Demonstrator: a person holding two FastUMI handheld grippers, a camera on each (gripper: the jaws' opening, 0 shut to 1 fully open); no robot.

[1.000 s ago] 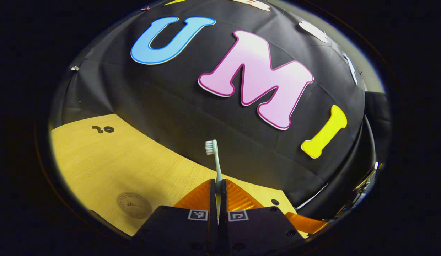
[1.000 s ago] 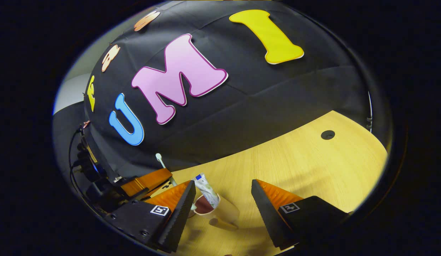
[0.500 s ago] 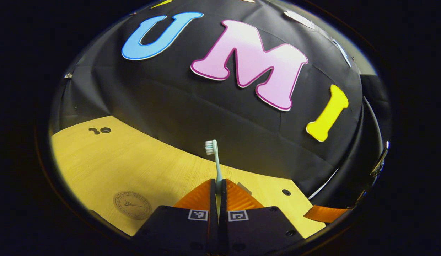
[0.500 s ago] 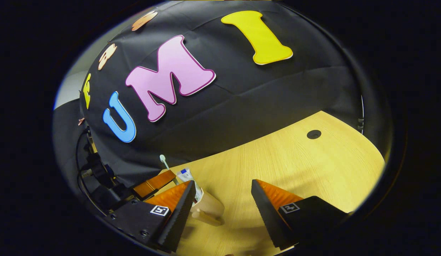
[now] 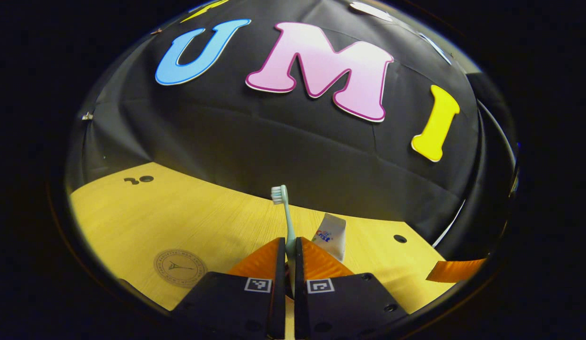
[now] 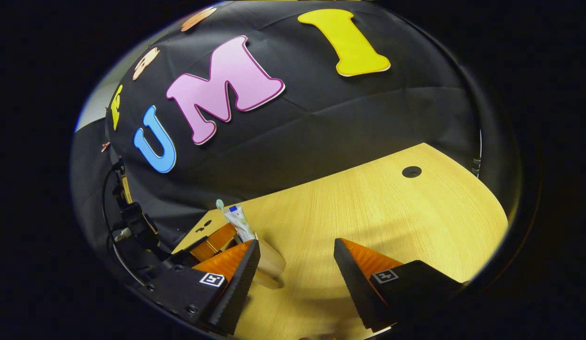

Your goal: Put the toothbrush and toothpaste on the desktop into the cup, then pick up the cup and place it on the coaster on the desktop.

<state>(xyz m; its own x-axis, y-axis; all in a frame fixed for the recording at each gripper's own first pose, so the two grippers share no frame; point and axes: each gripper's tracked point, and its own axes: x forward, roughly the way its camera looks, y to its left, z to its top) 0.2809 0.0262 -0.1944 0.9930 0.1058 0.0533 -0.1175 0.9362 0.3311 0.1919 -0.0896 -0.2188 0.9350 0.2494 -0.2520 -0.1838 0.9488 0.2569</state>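
Left gripper view, bottom centre: the left gripper (image 5: 289,248) has its two orange-and-black fingers pinched narrow on the toothbrush (image 5: 284,210), handle clamped between them.
Toothbrush: stands upright out of the fingers, pale green, bristle head at the middle of the frame facing left.
Toothpaste (image 5: 331,234): white tube poking up just right of the fingers, right behind them; can't see what it sits in from here.
Coaster (image 5: 180,267): round tan disc flat on the wooden desktop (image 5: 179,212), lower left of the frame, apart from the fingers.
Right gripper view, bottom: the right gripper (image 6: 297,257) is spread wide, gripping nothing, bare desktop between its fingers.
Cup (image 6: 270,264): beige, lower left of centre, partly hidden behind the left-hand finger, handle facing the camera.
In the cup: the toothpaste tube leans up and left out of it, toothbrush head peeking just behind the tube's top.
Farther left: the other gripper's orange finger sits close beside the cup.
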